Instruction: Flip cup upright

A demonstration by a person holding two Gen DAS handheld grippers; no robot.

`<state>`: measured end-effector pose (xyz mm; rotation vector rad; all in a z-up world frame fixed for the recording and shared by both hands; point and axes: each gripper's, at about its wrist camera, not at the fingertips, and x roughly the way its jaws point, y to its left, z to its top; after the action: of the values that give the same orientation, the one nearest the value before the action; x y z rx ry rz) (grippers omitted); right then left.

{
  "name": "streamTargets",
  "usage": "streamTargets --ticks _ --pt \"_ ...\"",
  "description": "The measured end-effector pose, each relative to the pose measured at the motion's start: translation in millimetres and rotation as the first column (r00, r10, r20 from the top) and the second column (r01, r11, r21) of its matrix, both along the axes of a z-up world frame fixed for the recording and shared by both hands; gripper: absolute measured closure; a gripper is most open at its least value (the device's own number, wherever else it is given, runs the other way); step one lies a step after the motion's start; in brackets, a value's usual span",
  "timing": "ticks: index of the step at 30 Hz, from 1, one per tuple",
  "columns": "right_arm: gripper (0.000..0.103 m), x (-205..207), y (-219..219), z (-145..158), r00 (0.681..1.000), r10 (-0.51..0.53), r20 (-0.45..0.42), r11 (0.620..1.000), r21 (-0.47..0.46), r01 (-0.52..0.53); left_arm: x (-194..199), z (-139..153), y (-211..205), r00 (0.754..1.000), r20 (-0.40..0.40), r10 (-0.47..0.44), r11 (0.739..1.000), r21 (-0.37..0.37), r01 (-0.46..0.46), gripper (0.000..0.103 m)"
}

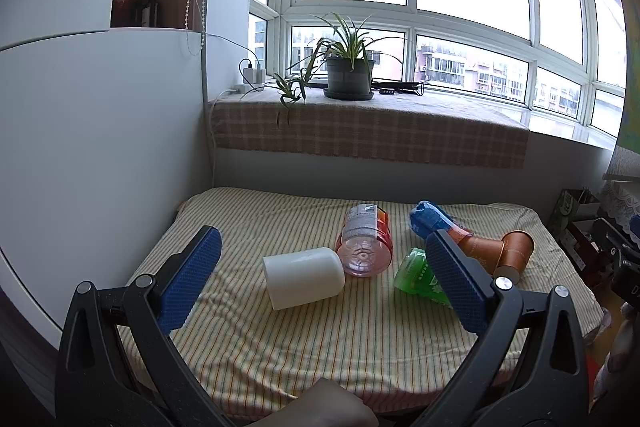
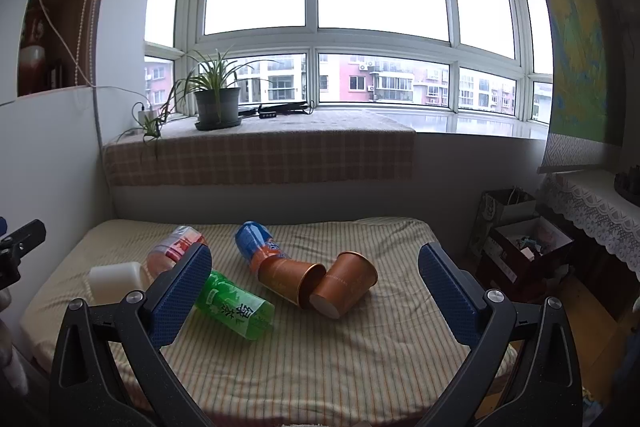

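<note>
A: Where are the cups?
B: The white cup (image 1: 303,277) lies on its side, left of centre on the striped cloth (image 1: 328,355), touching the pink bottle (image 1: 365,247). Two brown cups (image 2: 344,285) lie tipped, touching, at centre-right; contents not visible.
A: What crowds them?
B: A green bottle (image 2: 234,307) and a blue bottle (image 2: 256,241) lie beside them.
A: The grippers?
B: The left gripper (image 1: 322,283) and right gripper (image 2: 316,287) both hang spread wide, holding nothing. Bare cloth lies near.
</note>
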<state>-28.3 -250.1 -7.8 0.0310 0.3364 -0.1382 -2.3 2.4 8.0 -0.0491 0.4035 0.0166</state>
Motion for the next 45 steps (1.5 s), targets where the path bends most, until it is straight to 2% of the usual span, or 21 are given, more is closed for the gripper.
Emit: streamTargets --ticks 37,40,45 --pt "0.0 7 -4 -2 1.0 0.005 -0.008 1.0 0.011 -0.005 10 -8 0 1.0 -0.023 0.005 1.0 0.004 -0.005 0.0" --pt "0.0 16 -8 -4 0.999 0.032 -0.03 0.999 0.021 -0.032 14 -9 5 0.999 -0.035 0.007 1.0 0.005 -0.006 0.0" --pt "0.001 31 -12 -4 0.996 0.068 -0.065 0.998 -0.013 -0.069 26 -14 17 0.998 -0.069 0.006 1.0 -0.007 -0.006 0.0"
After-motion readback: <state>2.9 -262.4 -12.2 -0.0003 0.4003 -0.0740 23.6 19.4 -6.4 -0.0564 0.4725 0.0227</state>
